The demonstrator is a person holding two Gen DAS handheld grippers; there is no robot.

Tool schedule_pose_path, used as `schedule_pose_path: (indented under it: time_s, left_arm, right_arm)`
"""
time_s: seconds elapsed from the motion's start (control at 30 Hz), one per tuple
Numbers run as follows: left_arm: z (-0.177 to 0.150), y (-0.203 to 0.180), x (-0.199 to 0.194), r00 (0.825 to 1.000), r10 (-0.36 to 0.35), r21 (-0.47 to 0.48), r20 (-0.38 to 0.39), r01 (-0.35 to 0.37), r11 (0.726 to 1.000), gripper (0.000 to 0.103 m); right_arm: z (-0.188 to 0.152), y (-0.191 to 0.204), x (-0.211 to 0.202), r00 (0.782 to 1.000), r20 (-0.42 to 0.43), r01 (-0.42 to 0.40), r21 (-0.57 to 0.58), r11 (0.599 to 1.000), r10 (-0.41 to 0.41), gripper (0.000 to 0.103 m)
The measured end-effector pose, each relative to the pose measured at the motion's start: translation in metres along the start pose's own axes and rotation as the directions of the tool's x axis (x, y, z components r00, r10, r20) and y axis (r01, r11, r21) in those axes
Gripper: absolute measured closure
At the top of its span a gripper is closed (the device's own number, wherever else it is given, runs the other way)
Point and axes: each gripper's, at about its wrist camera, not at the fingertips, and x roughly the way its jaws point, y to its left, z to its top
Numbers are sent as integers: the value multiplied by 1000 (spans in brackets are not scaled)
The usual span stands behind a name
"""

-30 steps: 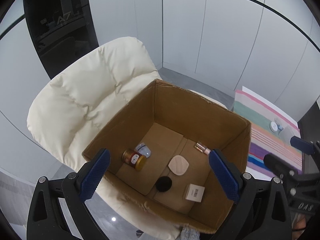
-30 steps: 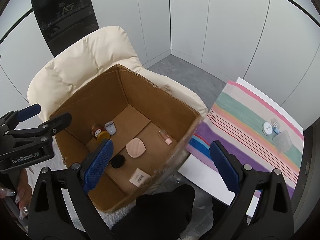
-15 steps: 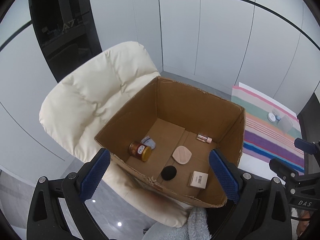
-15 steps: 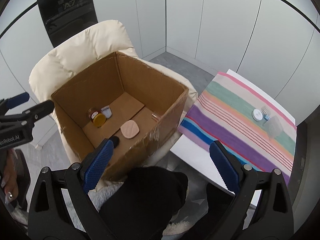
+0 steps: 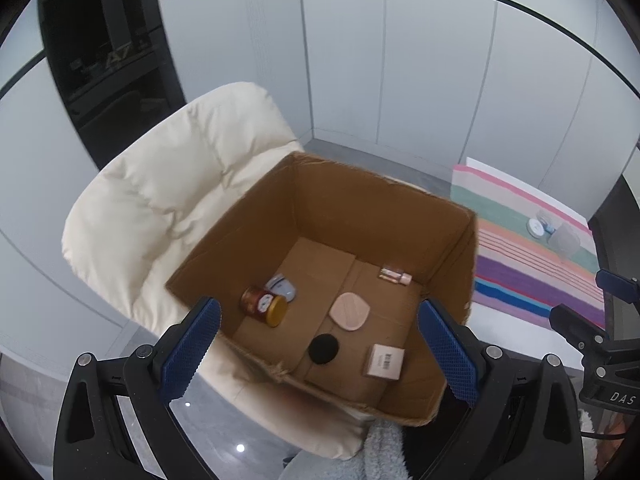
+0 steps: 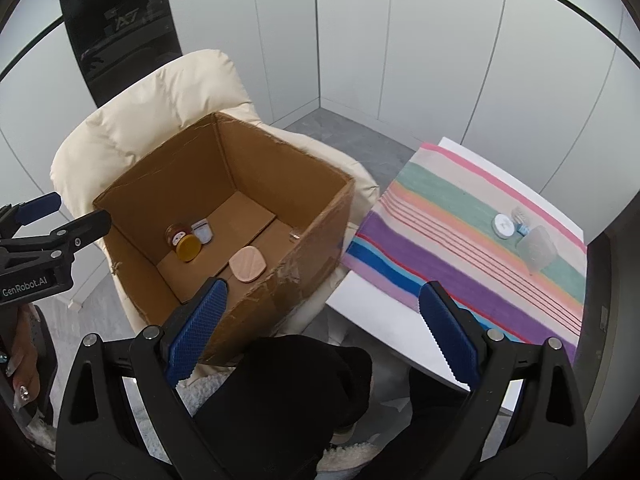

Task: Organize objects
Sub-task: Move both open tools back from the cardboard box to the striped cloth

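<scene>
On the left, a cream padded chair (image 5: 168, 200) is being used as the stand for an open cardboard box (image 5: 460, 264). Above it the left gripper (image 5: 320, 344) is being held spread wide, with nothing between its pads. Inside the box a gold-lidded jar (image 5: 264, 306) is lying on its side, touching a small pale-blue packet (image 5: 282, 286); a pink oval pad (image 5: 349, 312), a black round puff (image 5: 323, 349), a small barcoded carton (image 5: 383, 361) and a little pink-capped bottle (image 5: 395, 276) are lying apart from one another.

Further right, the right gripper (image 6: 320, 332) is likewise being held wide open and empty. On the striped cloth (image 6: 440, 248) a white round lid (image 6: 503, 225) and a frosted translucent container (image 6: 536, 249) are sitting, touching or nearly so. The container is being judged light, smooth and somewhat slippery; its flat sides are probably best pinched gently.
</scene>
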Motion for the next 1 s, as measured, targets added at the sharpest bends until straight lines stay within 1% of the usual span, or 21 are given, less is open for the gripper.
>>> schedule_pose_path:
  time_s: [0.13,0.27,0.37,0.47,0.5,0.73,0.9,1.0]
  left_arm:
    - [7,-22,5,1000,-22,40,11,21,999,3]
    - [13,-53,14,998,-56,92,5,55,994,3]
    - [15,-80,21,997,-83,142,-4,83,986,3]
    - [18,-108,27,991,-133,183,-26,136,974,3]
    - [19,-120,29,988,-152,199,-35,155,968,3]
    - [25,-183,33,976,-214,291,-49,219,931,3]
    - [27,-222,35,963,-257,335,-82,269,903,3]
    - [28,-240,39,958,-267,342,-107,287,895,3]
  right_arm:
    - [-2,-18,-4,1000,9,15,39,999,-16,5]
    - [-5,-42,-7,999,14,51,86,995,-52,5]
    - [-10,-63,-10,997,13,77,125,989,-79,5]
    - [-17,-87,-12,993,6,115,164,980,-118,5]
    - [-20,-96,-12,991,0,128,181,975,-131,5]
    - [-45,-162,-21,976,-44,218,303,928,-215,5]
    - [-66,-202,-30,966,-72,258,381,888,-250,5]
    - [-76,-221,-35,961,-87,275,414,868,-263,5]
